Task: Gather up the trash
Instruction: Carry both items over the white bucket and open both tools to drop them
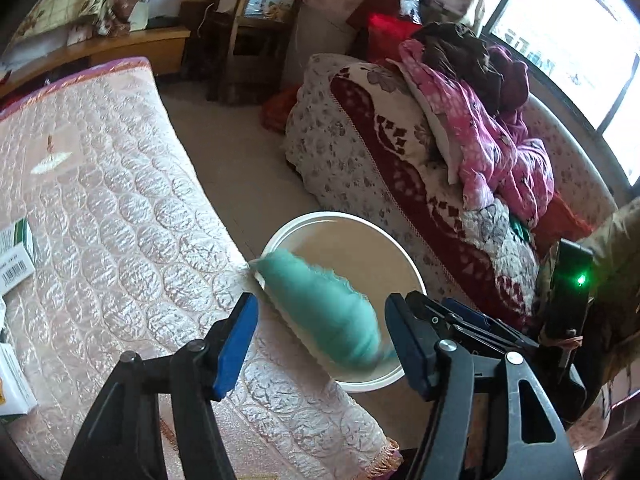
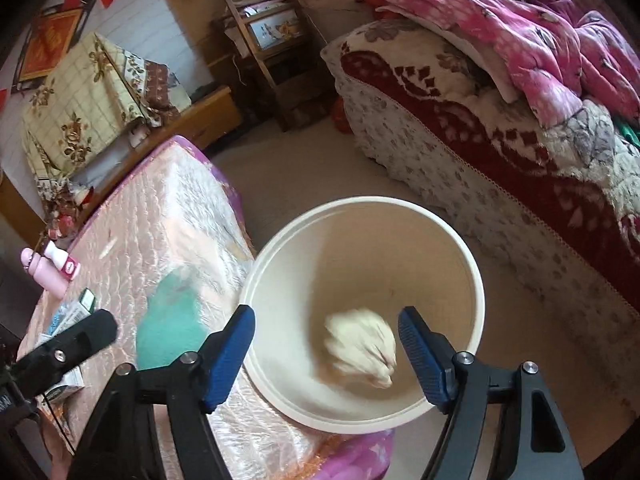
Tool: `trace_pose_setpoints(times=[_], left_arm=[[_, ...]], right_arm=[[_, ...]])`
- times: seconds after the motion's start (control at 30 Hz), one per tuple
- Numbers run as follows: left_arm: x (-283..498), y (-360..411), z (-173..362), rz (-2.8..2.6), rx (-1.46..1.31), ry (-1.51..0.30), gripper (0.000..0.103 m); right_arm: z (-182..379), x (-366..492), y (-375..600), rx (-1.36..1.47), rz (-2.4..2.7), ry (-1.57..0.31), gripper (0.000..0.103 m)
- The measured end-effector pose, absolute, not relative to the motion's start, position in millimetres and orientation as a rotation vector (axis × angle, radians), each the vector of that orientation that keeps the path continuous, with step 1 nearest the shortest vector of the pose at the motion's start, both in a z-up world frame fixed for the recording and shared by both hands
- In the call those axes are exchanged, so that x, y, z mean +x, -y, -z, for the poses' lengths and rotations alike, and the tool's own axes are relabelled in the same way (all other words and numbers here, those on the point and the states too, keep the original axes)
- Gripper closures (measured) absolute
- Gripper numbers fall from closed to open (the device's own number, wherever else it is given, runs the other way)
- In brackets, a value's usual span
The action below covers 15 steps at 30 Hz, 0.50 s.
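A round cream bin (image 2: 476, 276) stands on the floor beside the table; it also shows in the left wrist view (image 1: 404, 256). My left gripper (image 1: 320, 336) is open. A blurred teal tissue (image 1: 324, 308) hangs in the air between its fingers, over the bin's edge; it shows as a teal blur in the right wrist view (image 2: 168, 328). My right gripper (image 2: 326, 356) is open above the bin. A blurred white crumpled paper (image 2: 362, 346) is in the air inside the bin, between the fingers, apart from both.
The table carries a pink quilted cover (image 1: 120, 208). Small boxes (image 1: 16, 252) lie at its left edge, and pink bottles (image 2: 52, 268) stand further along. A bed with red and pink bedding (image 1: 460, 152) lies to the right. A wooden chair (image 1: 256, 28) stands behind.
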<state>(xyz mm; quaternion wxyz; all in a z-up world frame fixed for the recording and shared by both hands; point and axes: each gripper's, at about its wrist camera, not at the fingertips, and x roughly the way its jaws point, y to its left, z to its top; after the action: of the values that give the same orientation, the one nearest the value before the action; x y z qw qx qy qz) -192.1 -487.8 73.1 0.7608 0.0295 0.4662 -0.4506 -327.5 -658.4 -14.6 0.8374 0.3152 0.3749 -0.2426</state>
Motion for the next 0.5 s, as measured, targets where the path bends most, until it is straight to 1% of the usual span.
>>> trace_pose_setpoints(times=[0.3,0.5], left_arm=[[-199.0,456.2,-84.9,0.889,0.126,-0.948,0.036],[-201.8,426.2,-94.1,0.817,0.143,-0.900,0.036]], right_arm=[[17.1,-324.1,648.1,0.638,0.501,-0.846,0.026],[3.9,-319.5,626.9,0.573,0.480,-0.852,0.026]])
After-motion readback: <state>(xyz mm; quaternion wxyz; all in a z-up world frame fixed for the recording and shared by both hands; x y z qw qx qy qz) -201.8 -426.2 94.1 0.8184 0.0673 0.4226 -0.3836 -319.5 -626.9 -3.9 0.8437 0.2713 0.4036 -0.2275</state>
